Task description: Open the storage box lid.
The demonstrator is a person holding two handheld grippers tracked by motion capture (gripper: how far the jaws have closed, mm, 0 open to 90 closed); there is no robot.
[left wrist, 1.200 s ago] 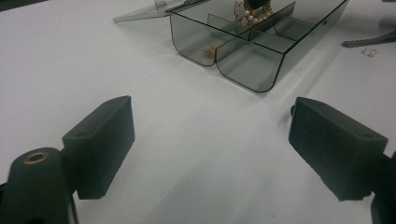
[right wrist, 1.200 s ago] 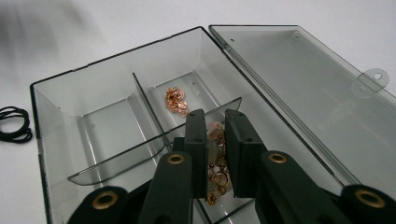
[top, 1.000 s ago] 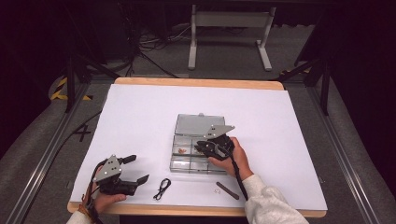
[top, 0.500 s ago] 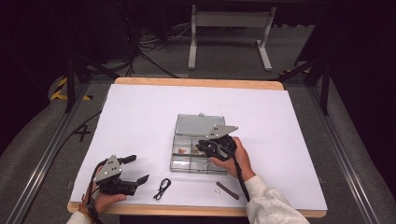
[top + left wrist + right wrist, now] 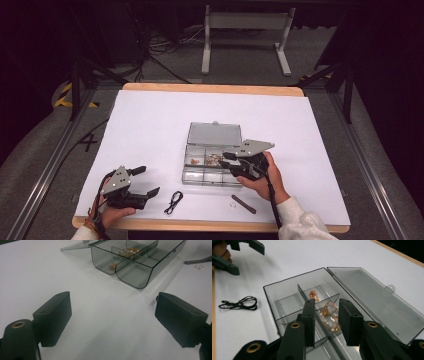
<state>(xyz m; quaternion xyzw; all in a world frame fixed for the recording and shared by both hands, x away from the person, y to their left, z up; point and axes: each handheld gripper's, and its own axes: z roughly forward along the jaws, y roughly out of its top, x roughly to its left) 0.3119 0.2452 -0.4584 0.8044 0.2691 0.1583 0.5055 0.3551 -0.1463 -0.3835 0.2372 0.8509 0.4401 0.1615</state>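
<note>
Work in hand: sorting small jewellery into the clear compartment box [image 5: 212, 162], which lay open near the middle of the white-covered bench [image 5: 150, 125], lid [image 5: 377, 297] flat behind it.
Right hand-held gripper [image 5: 325, 320]: hovered just above the box, jaws partly apart and just been opening; nothing sat between the pads, and the pearl-and-gold bracelet [image 5: 328, 317] lay below them in a middle compartment.
Copper piece [image 5: 313, 295]: rested in the neighbouring compartment, apart from the bracelet.
Left hand-held gripper [image 5: 113, 322]: jaws wide apart over bare bench near the front left edge, holding nothing.
Loose items: black cord [image 5: 173, 201] between the left hand-held gripper and the box; dark strip [image 5: 243, 204] and tiny studs [image 5: 233, 204] in front of the box.
Risk, snagging: a jaw pad lifting close to the bracelet could catch a link and drag it over the divider.
Risk, shifting: a nudge on a thin wall could slide the light box, as nothing steadied it.
Risk, studs: a sleeve sweeping the front edge could knock them off.
</note>
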